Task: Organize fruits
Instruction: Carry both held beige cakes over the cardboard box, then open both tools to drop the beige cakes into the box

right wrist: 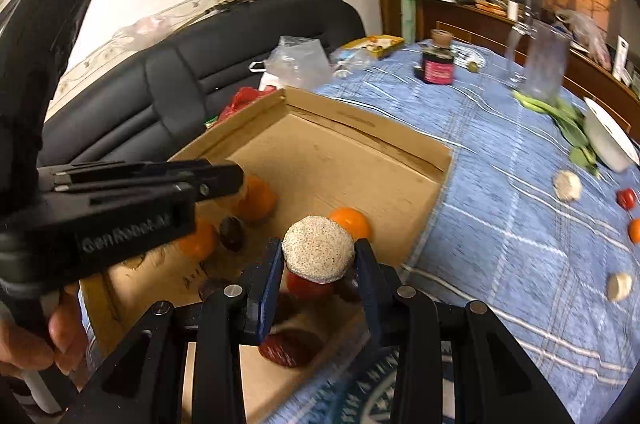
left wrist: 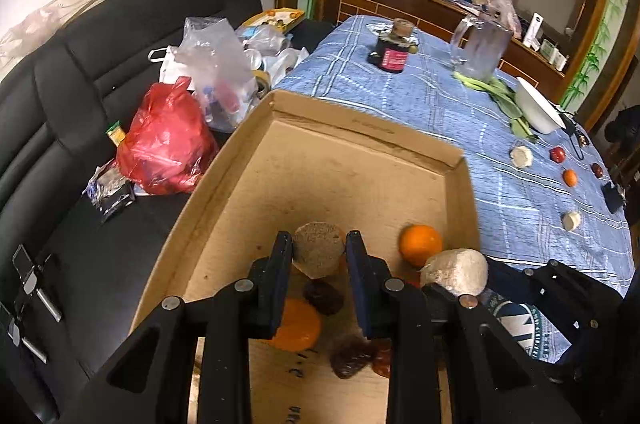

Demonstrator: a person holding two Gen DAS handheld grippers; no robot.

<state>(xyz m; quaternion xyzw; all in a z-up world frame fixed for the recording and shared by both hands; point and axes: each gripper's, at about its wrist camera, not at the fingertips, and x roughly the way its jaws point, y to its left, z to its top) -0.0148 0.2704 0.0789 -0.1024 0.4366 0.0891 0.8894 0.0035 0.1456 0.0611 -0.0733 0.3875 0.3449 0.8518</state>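
Both grippers (left wrist: pixel 319 256) (right wrist: pixel 318 260) clamp speckled fruits (left wrist: pixel 318 250) (right wrist: pixel 318 250) over box (left wrist: pixel 360 160).

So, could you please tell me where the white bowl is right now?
The white bowl sits at the far right of the blue checked tablecloth, tilted against green leaves, beyond the clear jug in the left wrist view.

Open cardboard box (left wrist: pixel 360 160) on the desk (left wrist: pixel 520 192), holding oranges (left wrist: pixel 420 244) and dark red fruits (left wrist: pixel 352 358). Two pale speckled round fruits (left wrist: pixel 318 252) are clamped above it. More fruits (left wrist: pixel 569 177) lie scattered on the blue cloth.
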